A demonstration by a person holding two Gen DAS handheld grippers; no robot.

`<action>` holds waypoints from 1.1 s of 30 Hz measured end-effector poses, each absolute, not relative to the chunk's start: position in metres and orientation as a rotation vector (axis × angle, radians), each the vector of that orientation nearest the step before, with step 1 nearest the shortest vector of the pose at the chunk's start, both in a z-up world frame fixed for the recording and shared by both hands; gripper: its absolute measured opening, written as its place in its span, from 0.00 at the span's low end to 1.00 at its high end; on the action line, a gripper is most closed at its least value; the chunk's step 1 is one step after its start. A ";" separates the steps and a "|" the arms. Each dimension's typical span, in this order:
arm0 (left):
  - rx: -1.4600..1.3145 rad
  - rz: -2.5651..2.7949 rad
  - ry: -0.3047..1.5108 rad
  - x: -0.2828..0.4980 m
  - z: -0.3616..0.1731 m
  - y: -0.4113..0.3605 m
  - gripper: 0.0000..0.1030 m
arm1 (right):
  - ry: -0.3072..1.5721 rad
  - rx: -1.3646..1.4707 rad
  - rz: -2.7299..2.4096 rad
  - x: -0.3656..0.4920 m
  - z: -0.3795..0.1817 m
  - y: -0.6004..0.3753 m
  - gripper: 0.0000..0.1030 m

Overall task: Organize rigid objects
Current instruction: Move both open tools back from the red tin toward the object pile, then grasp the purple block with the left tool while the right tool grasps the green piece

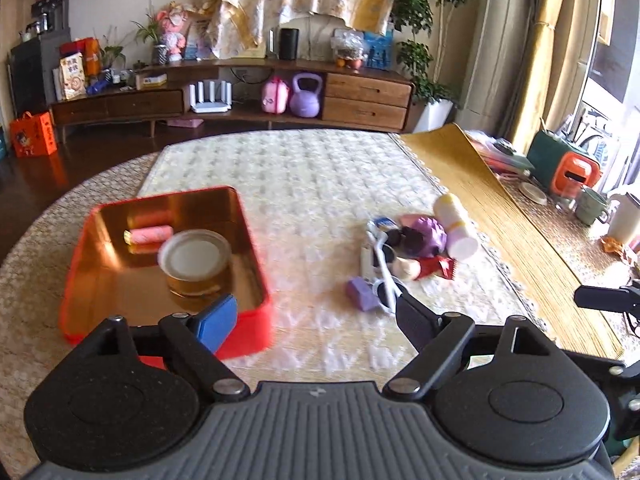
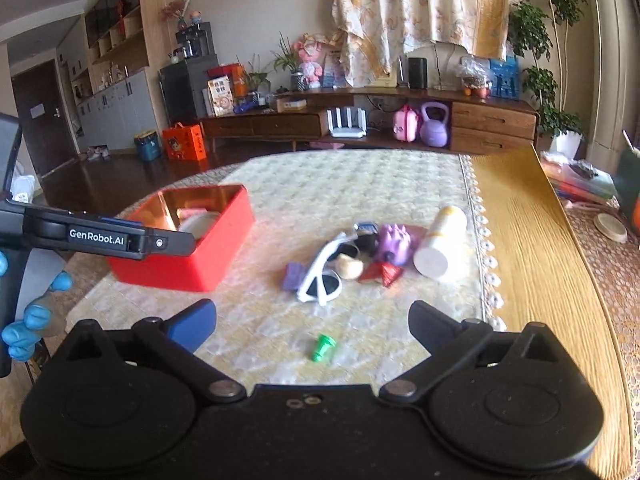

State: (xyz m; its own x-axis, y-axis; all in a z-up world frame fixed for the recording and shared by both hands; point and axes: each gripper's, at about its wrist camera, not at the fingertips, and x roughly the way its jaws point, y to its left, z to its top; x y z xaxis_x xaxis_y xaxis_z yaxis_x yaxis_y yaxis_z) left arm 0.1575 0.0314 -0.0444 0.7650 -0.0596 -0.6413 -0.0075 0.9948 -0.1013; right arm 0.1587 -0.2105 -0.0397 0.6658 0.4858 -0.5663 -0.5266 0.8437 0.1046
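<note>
A red tin (image 1: pixel 80 300) with a gold inside sits at the left of the table. It holds a white-lidded jar (image 1: pixel 196 256) and pink rolls (image 1: pixel 148 235). My left gripper (image 1: pixel 316 316) is open and empty, with its blue pad over the tin's near right corner. To the right lies a pile of white sunglasses (image 2: pixel 320 280), a purple spiky toy (image 2: pixel 394 242), a white bottle (image 2: pixel 440 242) on its side, a purple block (image 2: pixel 294 276) and a red wrapper (image 2: pixel 384 272). My right gripper (image 2: pixel 312 320) is open wide in front of the pile. A small green piece (image 2: pixel 323 347) lies on the cloth between its fingers, untouched.
A wooden mat (image 1: pixel 480 208) covers the table's right side, with a green mug (image 1: pixel 592 204), an orange box (image 1: pixel 576 172) and books beyond it. A blue-gloved hand (image 2: pixel 28 328) holds the left gripper at the left edge of the right wrist view. A low cabinet (image 2: pixel 400 120) stands across the room.
</note>
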 end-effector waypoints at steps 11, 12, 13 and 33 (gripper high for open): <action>-0.023 0.039 0.760 0.196 -0.083 -0.014 0.84 | 0.653 -0.166 0.617 0.166 -0.072 -0.202 0.96; -0.018 0.045 0.764 0.200 -0.086 -0.016 0.84 | 0.654 -0.174 0.622 0.167 -0.074 -0.201 0.95; -0.016 0.047 0.764 0.203 -0.089 -0.017 0.84 | 0.658 -0.182 0.630 0.169 -0.076 -0.200 0.93; -0.044 0.193 0.779 0.254 -0.123 -0.027 0.84 | 0.690 -0.252 0.706 0.189 -0.098 -0.183 0.67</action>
